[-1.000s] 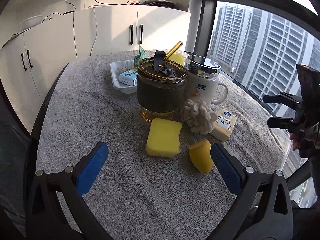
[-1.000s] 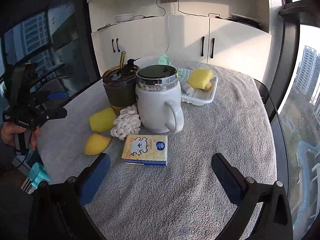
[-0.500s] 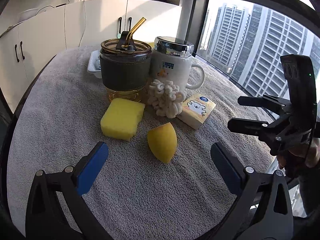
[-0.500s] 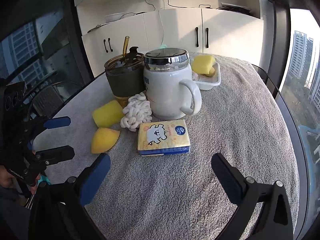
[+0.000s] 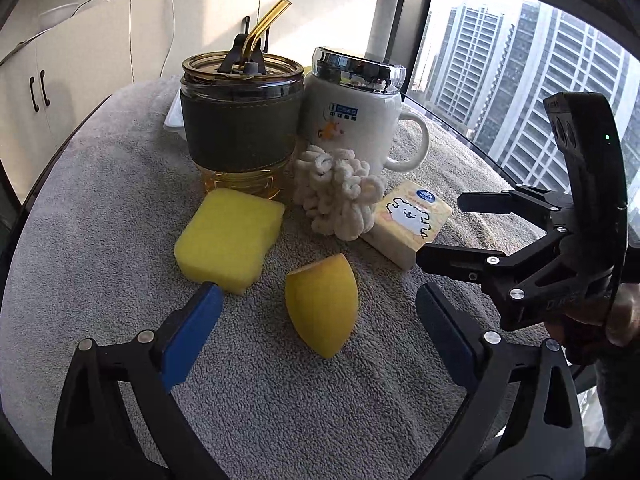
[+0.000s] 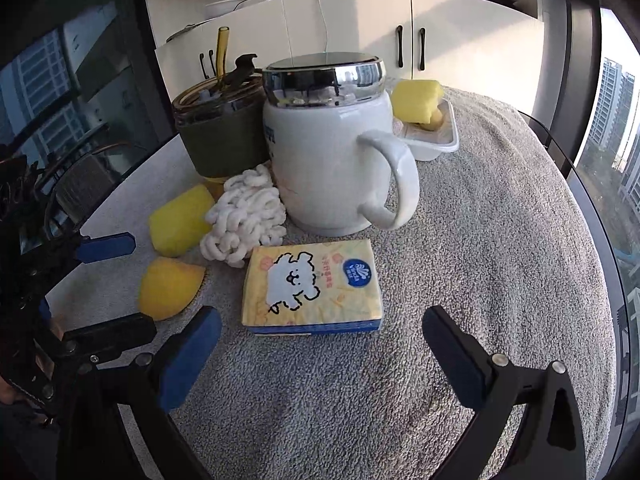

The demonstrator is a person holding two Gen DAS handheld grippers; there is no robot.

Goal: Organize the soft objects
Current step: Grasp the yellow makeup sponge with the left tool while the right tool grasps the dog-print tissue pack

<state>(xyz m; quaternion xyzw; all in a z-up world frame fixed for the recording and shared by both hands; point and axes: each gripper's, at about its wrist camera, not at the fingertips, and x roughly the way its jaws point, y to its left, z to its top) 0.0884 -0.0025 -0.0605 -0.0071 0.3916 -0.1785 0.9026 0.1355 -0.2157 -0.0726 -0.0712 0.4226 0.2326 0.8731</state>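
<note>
Presently, items on grey towel (image 5: 100,216):
Left gripper (image 5: 316,316): jaws wide but closing, angled down; nothing pressed by pads; blue pads (image 5: 188,336) either side of wedge.
Wedge (image 5: 322,304): yellow sponge, teardrop-shaped, lying on towel between left jaws, apart from both pads.
Sponge (image 5: 230,234): yellow block, just ahead of left gripper's left pad, its near corner hidden behind that pad; touching base of tumbler.
Tumbler (image 5: 240,120): amber glass, dark sleeve, lid with straw; upright, ahead of left gripper, beyond sponge.
Mug (image 6: 328,160): white, chrome lid, upright; straight ahead of right gripper, beyond tissues; handle toward right side of that view.
Chenille (image 6: 244,220): cream looped bundle, leaning on mug base, ahead-left of right gripper, between sponge and tissues.
Tissues (image 6: 316,286): flat yellow pack with dog drawing, just ahead of right gripper, roughly centred between its jaws but beyond pad tips.
Right gripper (image 6: 320,354): jaws wide, empty, angled down at towel; seen from left view at right edge, held by hand (image 5: 620,312).
Tray (image 6: 436,140): white, far side behind mug, ahead-right of right gripper; holding another yellow sponge piece (image 6: 416,98).
</note>
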